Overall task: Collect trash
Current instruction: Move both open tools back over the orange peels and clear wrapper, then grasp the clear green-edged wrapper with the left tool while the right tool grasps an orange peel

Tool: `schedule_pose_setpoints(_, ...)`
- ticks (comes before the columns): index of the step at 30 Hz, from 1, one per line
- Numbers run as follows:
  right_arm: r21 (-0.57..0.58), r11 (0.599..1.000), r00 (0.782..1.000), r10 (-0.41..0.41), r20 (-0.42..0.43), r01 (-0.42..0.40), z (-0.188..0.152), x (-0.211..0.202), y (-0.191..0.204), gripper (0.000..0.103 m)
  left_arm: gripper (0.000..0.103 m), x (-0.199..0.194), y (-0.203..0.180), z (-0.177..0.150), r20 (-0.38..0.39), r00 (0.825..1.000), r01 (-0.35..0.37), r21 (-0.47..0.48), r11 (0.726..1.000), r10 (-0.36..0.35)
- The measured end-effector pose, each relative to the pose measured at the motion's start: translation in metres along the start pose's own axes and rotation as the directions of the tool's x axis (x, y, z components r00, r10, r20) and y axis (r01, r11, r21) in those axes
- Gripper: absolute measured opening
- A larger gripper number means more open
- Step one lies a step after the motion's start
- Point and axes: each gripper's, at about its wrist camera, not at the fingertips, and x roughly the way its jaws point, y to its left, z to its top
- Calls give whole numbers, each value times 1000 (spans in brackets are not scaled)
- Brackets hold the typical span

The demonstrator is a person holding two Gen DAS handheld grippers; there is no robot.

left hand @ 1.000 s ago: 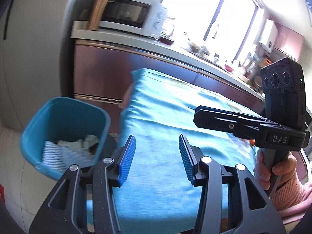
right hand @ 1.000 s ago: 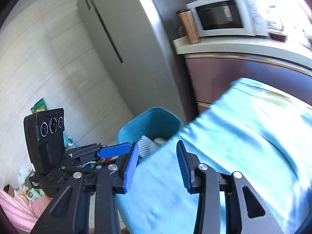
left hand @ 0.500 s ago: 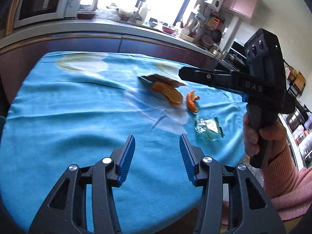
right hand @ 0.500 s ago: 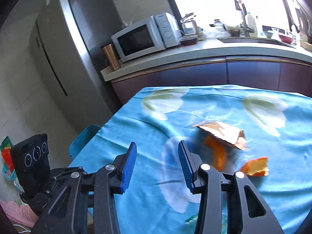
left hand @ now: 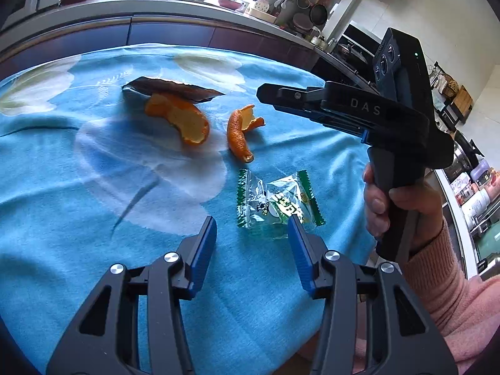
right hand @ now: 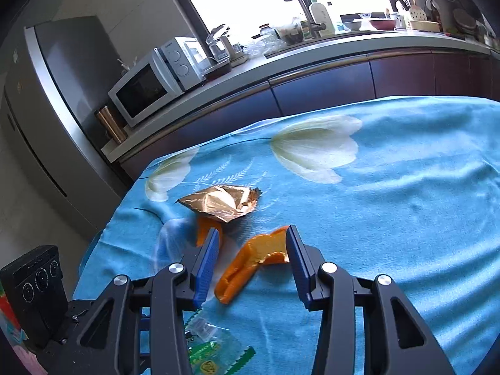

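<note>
On the blue flowered tablecloth [left hand: 78, 193] lie a brown foil wrapper [left hand: 168, 89], a large orange peel [left hand: 187, 122], a smaller curled peel [left hand: 239, 134] and a clear green-edged wrapper [left hand: 275, 203]. My left gripper [left hand: 252, 228] hovers open and empty, with the green wrapper just beyond its right finger. My right gripper [left hand: 268, 93], held in a hand [left hand: 403, 206], hangs over the table's right side. In the right wrist view my right gripper [right hand: 251, 237] is open above the smaller peel [right hand: 250, 265], not touching it. The foil wrapper [right hand: 222, 203] lies beyond, the green wrapper [right hand: 215, 353] below.
A kitchen counter [right hand: 312, 62] with a microwave [right hand: 150, 87] and a sink tap runs behind the table. A grey fridge [right hand: 47, 109] stands at the left. Shelves and appliances [left hand: 468, 187] crowd the right side. The cloth's far right part [right hand: 406, 203] is bare.
Both views have swung away from the blue bin and fridge onto the table's trash. Both grippers have come lower and closer to the peels and wrappers. The jaws' opening looks unchanged.
</note>
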Motion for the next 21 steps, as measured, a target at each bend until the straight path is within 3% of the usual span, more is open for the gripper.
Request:
schedule_pose_setpoints(8, 45, 999, 999, 15, -50, -13, 0, 17, -19, 43, 46, 18, -9, 9, -25, 1000, -1, 4, 1000, 1)
schedule_pose_setpoints(11, 65, 998, 997, 27, -69, -22, -1, 23, -23, 43, 31, 20, -11, 7, -34, 999, -20, 21, 1000, 21)
schedule_pose_setpoints(15, 69, 997, 996, 37, -86, -32, -2, 28, -26, 42, 24, 21, -14, 6, -30, 999, -42, 36, 998, 43)
schedule_pose_setpoints(18, 64, 997, 995, 46, -94, -40, -3, 28, -25, 38, 21, 20, -15, 4, -31, 999, -42, 37, 998, 43)
schedule_pose_setpoints(21, 68, 997, 993, 51, -103, -44, -3, 29, -26, 25, 20, 16, -16, 0, -25, 999, -38, 34, 999, 39)
